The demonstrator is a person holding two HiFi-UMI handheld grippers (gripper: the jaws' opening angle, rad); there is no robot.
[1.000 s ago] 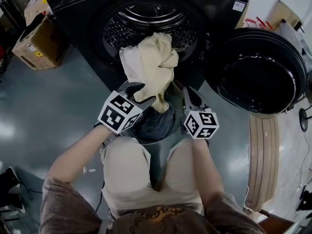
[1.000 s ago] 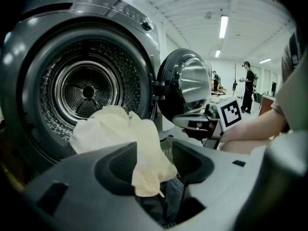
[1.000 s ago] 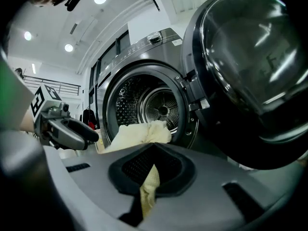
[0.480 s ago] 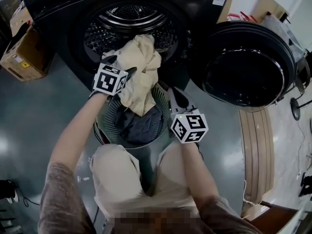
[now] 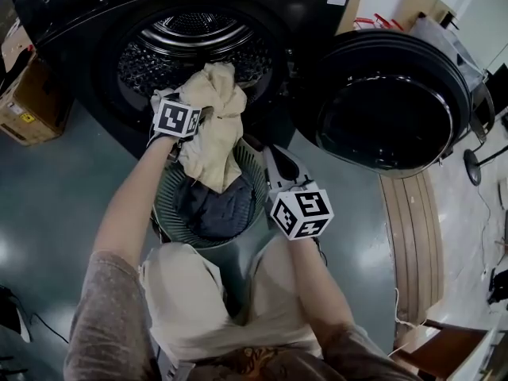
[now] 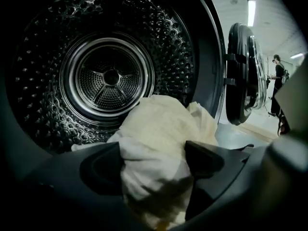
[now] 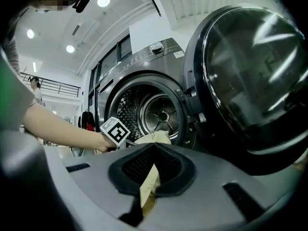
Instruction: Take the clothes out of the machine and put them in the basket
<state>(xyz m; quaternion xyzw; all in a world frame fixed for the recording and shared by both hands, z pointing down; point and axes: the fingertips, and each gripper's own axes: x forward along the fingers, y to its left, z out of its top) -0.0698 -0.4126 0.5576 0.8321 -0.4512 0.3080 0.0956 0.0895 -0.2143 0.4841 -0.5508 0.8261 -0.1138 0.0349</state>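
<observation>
The cream cloth (image 5: 213, 133) is draped from the mouth of the machine (image 5: 71, 14) down into the basket (image 5: 168, 213), which is set on the floor just before the opening and holds a dark garment (image 5: 214, 209). The left hand-held gripper (image 5: 203, 113) (image 6: 154, 163) is held at the drum's mouth with its jaws released wide, having just been opening, and a bulge of the cloth lies loose between them. The right hand-held gripper (image 5: 274, 153) (image 7: 150, 177) is held over the basket's right rim, clenched on a thin fold of the same cloth, and the door (image 5: 389, 101) is swung open to the right.
</observation>
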